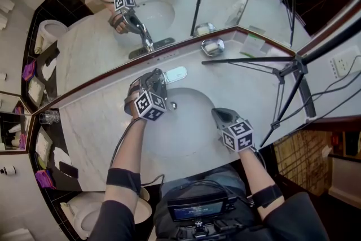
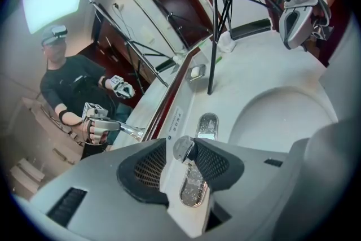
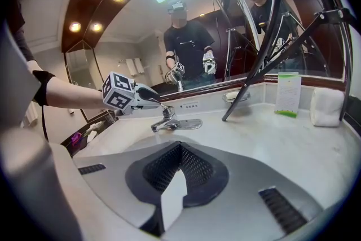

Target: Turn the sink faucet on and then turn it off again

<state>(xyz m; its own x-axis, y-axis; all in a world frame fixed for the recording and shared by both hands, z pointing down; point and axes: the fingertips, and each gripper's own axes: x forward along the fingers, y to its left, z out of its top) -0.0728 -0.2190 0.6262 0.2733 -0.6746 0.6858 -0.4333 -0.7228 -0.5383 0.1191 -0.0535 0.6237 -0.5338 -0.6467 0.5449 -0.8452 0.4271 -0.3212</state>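
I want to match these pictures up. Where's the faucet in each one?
Head view: faucet near the middle, beside the mirror.
Left gripper view: faucet low in the middle, right up close.
Right gripper view: faucet left of middle, across the basin.
Shared landmark: the soap dish by the mirror shows in all three.

A pale marble counter (image 1: pixel 96 121) carries an oval basin (image 1: pixel 186 138) sunk into its middle, and behind the basin a chrome faucet (image 3: pixel 167 119) stands on an oblong base plate at the counter's back edge. Just to the right of the faucet along that edge lies a metal soap dish (image 1: pixel 212 47) with a white bar in it, then a green-and-white card (image 3: pixel 287 96) standing upright and a folded white towel (image 3: pixel 327 106) beside it. A black tripod (image 1: pixel 248 59) sets a leg on the marble near the soap dish, and a glass (image 1: pixel 49 117) stands at the counter's far left end.
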